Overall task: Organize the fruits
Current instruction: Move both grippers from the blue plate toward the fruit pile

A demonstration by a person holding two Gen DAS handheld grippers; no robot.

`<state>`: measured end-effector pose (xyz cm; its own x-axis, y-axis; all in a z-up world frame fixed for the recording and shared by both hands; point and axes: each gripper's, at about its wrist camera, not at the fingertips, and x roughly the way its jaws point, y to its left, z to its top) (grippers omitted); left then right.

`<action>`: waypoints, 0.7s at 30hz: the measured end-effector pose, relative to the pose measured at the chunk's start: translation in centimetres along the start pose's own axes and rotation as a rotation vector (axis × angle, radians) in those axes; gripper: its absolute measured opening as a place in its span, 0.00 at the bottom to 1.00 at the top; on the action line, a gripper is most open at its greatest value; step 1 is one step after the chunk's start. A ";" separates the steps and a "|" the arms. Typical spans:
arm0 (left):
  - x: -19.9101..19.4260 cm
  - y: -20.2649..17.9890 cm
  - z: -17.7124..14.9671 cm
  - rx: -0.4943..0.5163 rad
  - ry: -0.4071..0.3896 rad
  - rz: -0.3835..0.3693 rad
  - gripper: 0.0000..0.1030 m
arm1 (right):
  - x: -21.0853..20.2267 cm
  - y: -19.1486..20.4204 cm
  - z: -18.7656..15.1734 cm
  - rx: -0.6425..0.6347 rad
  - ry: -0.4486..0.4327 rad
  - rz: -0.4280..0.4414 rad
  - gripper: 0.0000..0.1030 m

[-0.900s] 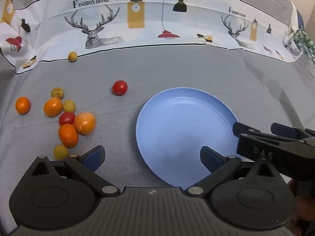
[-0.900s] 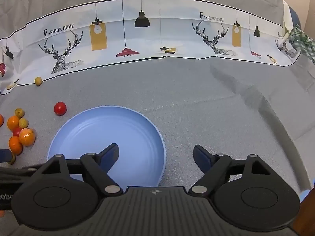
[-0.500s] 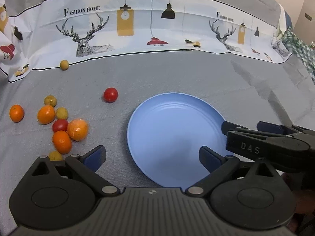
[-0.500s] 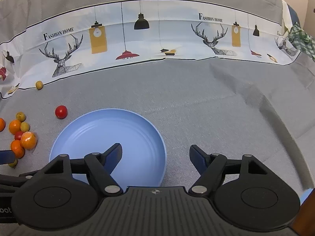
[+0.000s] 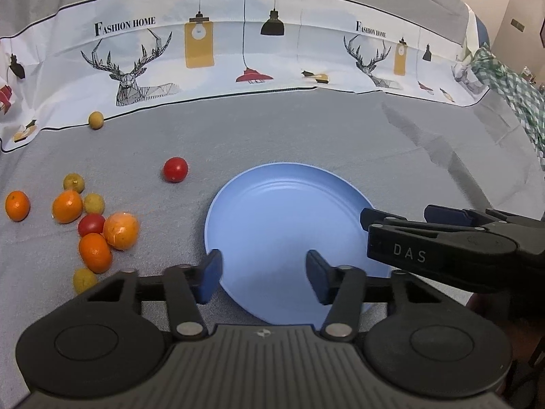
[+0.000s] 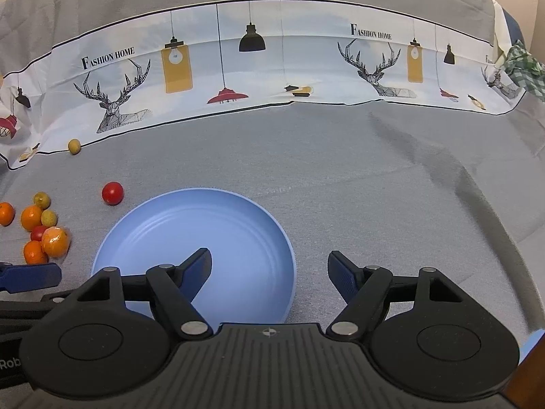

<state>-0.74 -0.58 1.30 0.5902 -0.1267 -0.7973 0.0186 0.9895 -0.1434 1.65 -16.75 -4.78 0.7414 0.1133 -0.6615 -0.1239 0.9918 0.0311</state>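
A blue plate [image 5: 289,211] lies empty on the grey cloth; it also shows in the right wrist view [image 6: 204,225]. A cluster of oranges [image 5: 121,231], red tomatoes [image 5: 91,224] and small yellow fruits [image 5: 93,203] lies left of the plate. One red tomato [image 5: 175,169] sits apart, and one yellow fruit [image 5: 96,120] lies far back. My left gripper [image 5: 264,277] is open and empty over the plate's near edge. My right gripper [image 6: 269,274] is open and empty over the plate's right rim, and it shows from the side in the left wrist view [image 5: 425,228].
A printed cloth band [image 5: 238,51] with deer and lamps rises along the back. A green checked cloth [image 5: 504,81] lies at the far right. Grey cloth [image 6: 391,187] stretches right of the plate.
My left gripper's fingers have narrowed and it has shifted right over the plate's near edge. The right gripper's fingers have closed in slightly. The fruits have not moved.
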 end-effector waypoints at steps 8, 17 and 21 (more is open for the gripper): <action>-0.3 0.3 -0.1 0.006 -0.031 -0.004 0.17 | 0.0 0.0 -0.2 0.013 -0.006 0.023 0.56; -1.5 0.7 -0.2 0.033 -0.064 0.003 0.13 | -0.3 0.0 0.5 0.042 -0.037 0.053 0.35; -3.8 1.1 -0.5 0.086 -0.126 -0.032 0.13 | -0.8 0.6 1.1 0.037 -0.066 0.078 0.35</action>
<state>-3.42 1.00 3.89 0.6847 -0.1539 -0.7124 0.1046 0.9881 -0.1128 1.65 -16.18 -3.39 0.7723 0.1928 -0.6053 -0.1595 0.9812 0.1090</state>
